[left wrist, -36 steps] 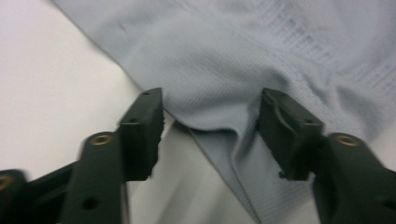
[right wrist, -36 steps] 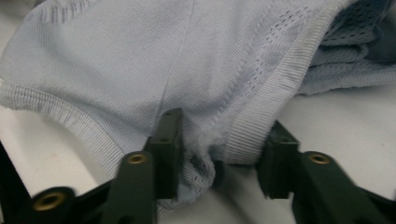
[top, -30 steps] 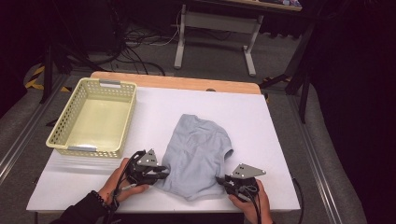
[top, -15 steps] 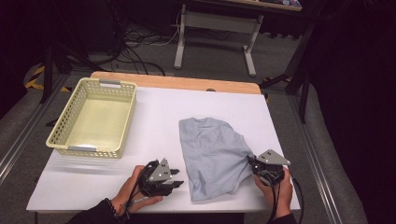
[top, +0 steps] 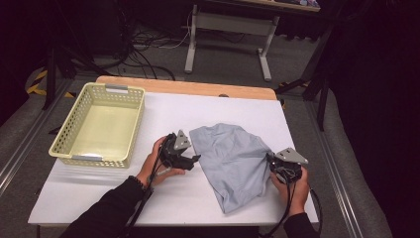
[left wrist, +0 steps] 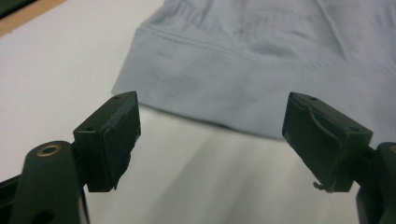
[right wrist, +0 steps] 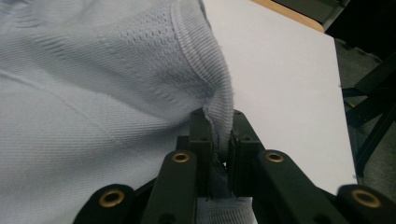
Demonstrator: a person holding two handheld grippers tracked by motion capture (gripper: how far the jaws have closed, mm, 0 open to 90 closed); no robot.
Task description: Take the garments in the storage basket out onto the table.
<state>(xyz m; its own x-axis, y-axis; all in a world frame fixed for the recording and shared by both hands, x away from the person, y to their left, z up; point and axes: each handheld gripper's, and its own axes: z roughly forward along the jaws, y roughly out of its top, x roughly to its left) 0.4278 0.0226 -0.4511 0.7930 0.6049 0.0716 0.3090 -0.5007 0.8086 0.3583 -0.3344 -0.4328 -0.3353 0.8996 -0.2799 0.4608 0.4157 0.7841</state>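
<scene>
Pinning the grey garment (top: 234, 161) near the surface's right edge, right gripper (top: 275, 167) is clamping its hem while left gripper (top: 190, 159), fingers just opening and empty, is lining up on the opposite hem.

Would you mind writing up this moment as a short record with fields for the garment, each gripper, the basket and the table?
garment: light blue-grey shirt lying rumpled on the table, right of centre
left gripper: left gripper open, jaws just opened, nothing between them, just short of the shirt's hem
right gripper: right gripper shut on the shirt's ribbed edge
basket: yellow basket, empty, at the table's left
table: white table with a wooden far edge
</scene>
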